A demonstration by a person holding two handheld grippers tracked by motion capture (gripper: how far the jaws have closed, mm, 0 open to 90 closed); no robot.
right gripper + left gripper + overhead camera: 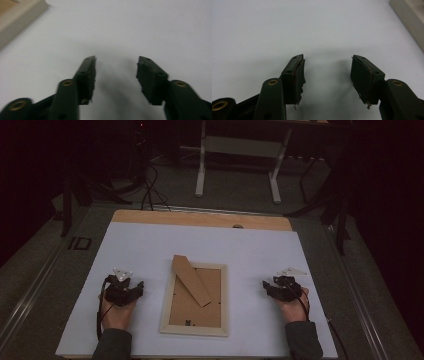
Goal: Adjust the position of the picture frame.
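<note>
A pale wooden picture frame (195,298) lies face down in the middle of the white table top (150,245), its brown backing board up and its cardboard stand (190,280) folded out. To its left rests my left gripper (124,286), open with nothing between its jaws (327,72). My right gripper (280,286) sits to the frame's right, also open and empty (116,72). A corner of the frame (409,17) shows at the top right of the left gripper view, and another corner of the frame (20,17) at the top left of the right gripper view.
The white sheet covers a wooden table whose bare far edge (200,218) shows beyond it. A white stand (240,150) and dark cables (149,190) are on the floor behind the table. Dark floor surrounds the table on both sides.
</note>
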